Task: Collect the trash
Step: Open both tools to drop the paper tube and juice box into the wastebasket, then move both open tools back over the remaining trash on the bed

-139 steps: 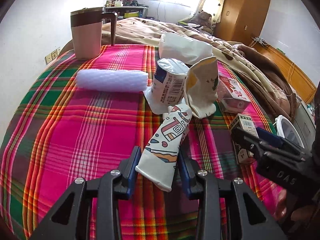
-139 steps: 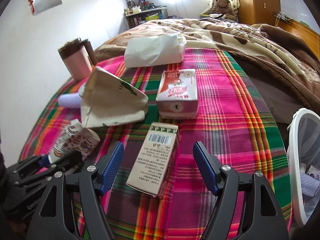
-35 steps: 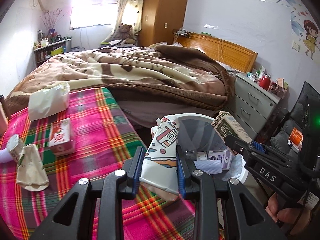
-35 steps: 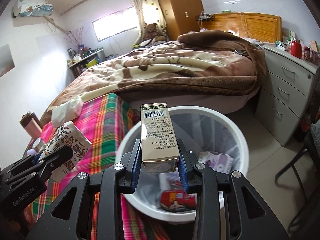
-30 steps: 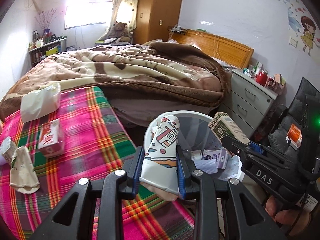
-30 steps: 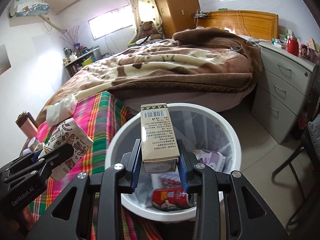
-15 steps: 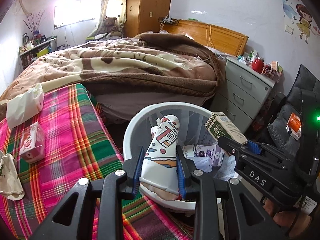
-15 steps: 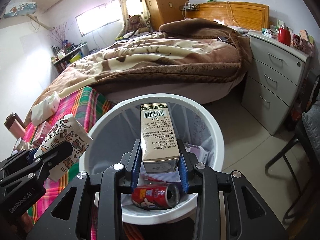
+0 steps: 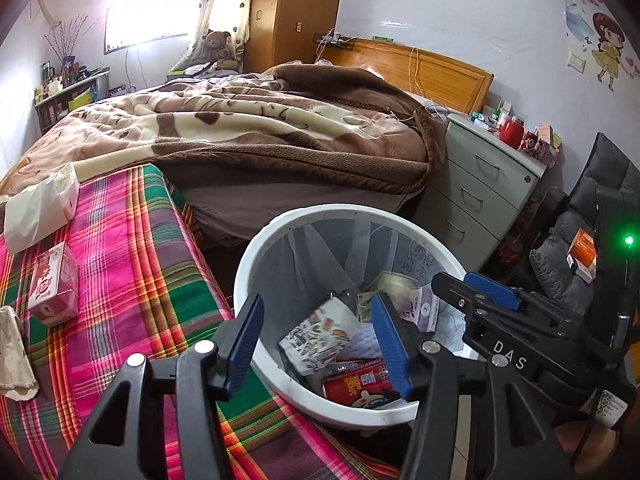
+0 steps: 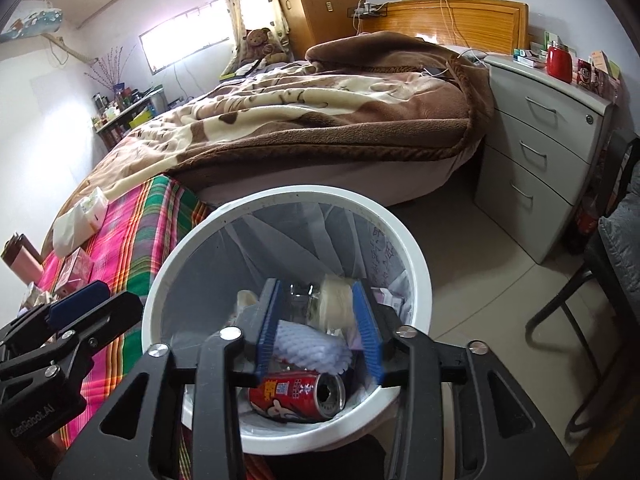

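Note:
A white trash bin [image 9: 256, 256] with a clear liner stands on the floor beside the plaid-covered table; it also shows in the right wrist view [image 10: 416, 264]. My left gripper [image 9: 318, 340] is open and empty above the bin. The patterned paper cup [image 9: 320, 334] lies inside, near a red can [image 9: 360, 384]. My right gripper [image 10: 320, 324] is open and empty over the bin, above the red can [image 10: 298, 396], white foam wrap [image 10: 312, 350] and a blurred carton [image 10: 334, 304]. The right gripper's body shows in the left wrist view [image 9: 492, 308].
On the plaid table [image 9: 132, 264] lie a pink milk carton [image 9: 52, 284], a crumpled paper bag [image 9: 12, 344] and a white tissue pack [image 9: 40, 208]. A bed [image 9: 260, 132] lies behind, a grey drawer unit [image 9: 480, 192] to the right, and a dark chair [image 10: 600, 264].
Both grippers have opened. The patterned cup has dropped from the left gripper and the carton from the right one into the bin.

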A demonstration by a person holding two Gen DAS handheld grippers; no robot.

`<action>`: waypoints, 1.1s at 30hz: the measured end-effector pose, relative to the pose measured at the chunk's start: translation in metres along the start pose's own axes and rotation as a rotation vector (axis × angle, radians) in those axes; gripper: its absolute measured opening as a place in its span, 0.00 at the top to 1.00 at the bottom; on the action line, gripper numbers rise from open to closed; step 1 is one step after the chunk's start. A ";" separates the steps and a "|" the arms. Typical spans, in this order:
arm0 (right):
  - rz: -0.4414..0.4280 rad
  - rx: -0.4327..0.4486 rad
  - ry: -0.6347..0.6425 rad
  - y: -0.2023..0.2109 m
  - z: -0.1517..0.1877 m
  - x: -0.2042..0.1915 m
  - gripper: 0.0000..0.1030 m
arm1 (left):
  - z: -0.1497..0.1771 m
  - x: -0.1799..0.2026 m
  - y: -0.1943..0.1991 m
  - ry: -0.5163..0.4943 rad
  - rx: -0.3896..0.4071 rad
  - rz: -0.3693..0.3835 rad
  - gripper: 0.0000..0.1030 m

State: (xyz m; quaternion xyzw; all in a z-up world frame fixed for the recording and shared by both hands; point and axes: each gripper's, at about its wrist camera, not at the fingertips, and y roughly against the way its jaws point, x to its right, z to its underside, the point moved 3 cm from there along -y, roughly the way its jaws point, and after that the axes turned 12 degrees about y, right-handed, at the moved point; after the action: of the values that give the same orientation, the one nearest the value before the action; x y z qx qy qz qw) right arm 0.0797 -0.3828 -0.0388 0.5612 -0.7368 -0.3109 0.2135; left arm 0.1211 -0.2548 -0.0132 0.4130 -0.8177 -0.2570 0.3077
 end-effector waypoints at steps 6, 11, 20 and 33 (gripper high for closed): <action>-0.010 0.020 0.002 0.004 -0.003 -0.005 0.53 | 0.000 -0.009 0.011 0.009 0.021 -0.014 0.40; -0.024 0.041 0.021 0.007 -0.006 -0.015 0.52 | -0.001 -0.022 0.023 0.025 0.042 -0.026 0.40; -0.050 0.071 0.053 0.012 -0.012 -0.039 0.50 | -0.002 -0.049 0.047 0.057 0.090 -0.056 0.39; -0.130 0.116 0.123 0.014 -0.020 -0.086 0.45 | -0.003 -0.098 0.077 0.107 0.153 -0.134 0.38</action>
State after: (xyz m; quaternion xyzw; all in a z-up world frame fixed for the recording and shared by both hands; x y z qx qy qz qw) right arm 0.1076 -0.3026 -0.0118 0.6372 -0.7012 -0.2458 0.2046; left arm 0.1293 -0.1333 0.0118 0.5022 -0.7879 -0.1914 0.3007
